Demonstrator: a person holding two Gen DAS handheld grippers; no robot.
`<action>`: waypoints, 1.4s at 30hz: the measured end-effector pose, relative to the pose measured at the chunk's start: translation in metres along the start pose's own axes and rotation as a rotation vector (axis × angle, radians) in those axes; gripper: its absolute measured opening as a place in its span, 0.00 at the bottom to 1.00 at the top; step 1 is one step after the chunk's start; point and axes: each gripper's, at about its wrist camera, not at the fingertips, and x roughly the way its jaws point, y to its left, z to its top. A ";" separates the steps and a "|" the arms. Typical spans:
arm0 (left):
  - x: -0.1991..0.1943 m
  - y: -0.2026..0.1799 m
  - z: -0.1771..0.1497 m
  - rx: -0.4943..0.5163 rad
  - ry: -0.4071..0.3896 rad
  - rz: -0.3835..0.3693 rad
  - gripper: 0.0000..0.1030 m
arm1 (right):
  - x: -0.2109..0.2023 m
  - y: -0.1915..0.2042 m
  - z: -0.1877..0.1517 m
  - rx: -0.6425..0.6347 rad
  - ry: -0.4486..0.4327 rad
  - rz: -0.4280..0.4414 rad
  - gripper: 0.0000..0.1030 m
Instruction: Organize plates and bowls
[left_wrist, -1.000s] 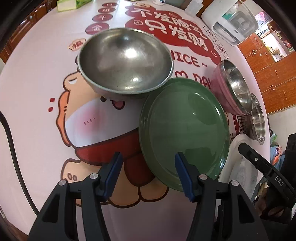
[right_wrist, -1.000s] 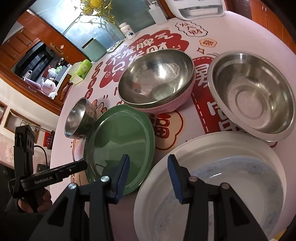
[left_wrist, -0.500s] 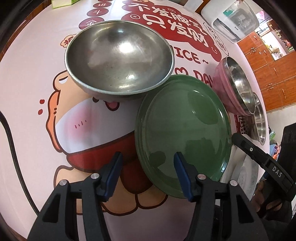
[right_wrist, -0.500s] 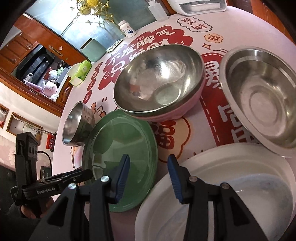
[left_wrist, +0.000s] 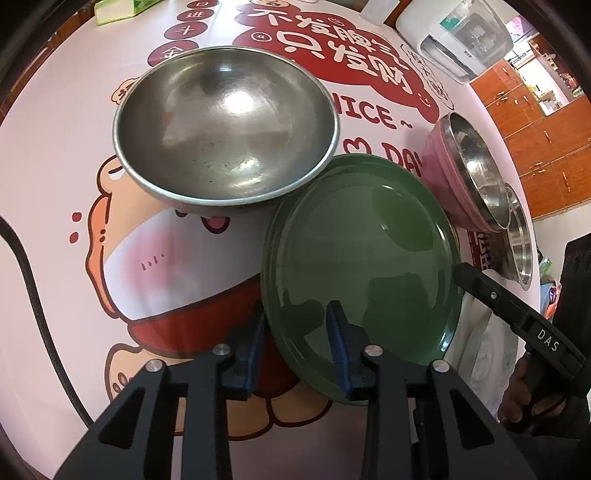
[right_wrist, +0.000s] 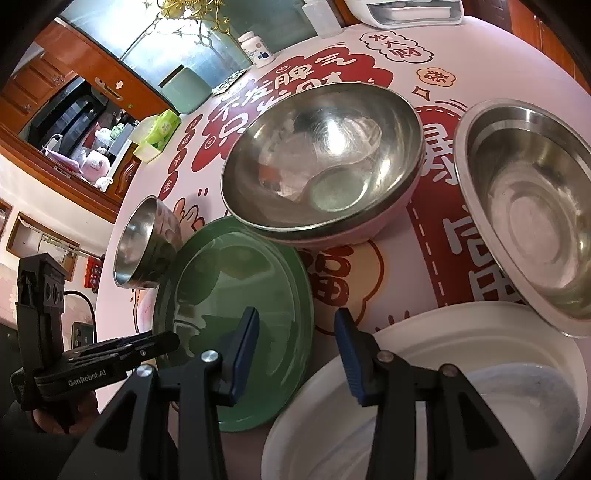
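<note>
A green plate (left_wrist: 362, 251) lies on the printed tablecloth, its far edge tucked under a big steel bowl (left_wrist: 225, 125). My left gripper (left_wrist: 295, 328) is open, its jaws on either side of the plate's near left rim. In the right wrist view the green plate (right_wrist: 240, 295) lies left of a white plate (right_wrist: 443, 398). My right gripper (right_wrist: 295, 336) is open and empty above the gap between those two plates. A steel bowl nested in a pink bowl (right_wrist: 325, 158) and another steel bowl (right_wrist: 532, 236) stand beyond.
A small steel bowl (right_wrist: 144, 243) sits at the left of the green plate in the right wrist view. A white appliance (left_wrist: 465, 40), a green tissue pack (right_wrist: 159, 133) and a pill bottle (right_wrist: 258, 48) stand at the table's far side.
My left gripper has moved forward and right, so its jaws now straddle the green plate's rim. My right gripper has drifted slightly left toward the green plate.
</note>
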 end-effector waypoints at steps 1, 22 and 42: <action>0.000 0.001 -0.001 -0.002 -0.001 0.003 0.23 | 0.001 0.000 0.001 0.003 0.002 0.000 0.38; -0.009 -0.003 -0.006 0.041 -0.031 0.025 0.19 | -0.003 -0.002 -0.002 0.012 0.008 -0.008 0.06; -0.048 -0.014 -0.027 0.136 -0.121 -0.010 0.19 | -0.049 0.009 -0.029 0.016 -0.104 0.023 0.06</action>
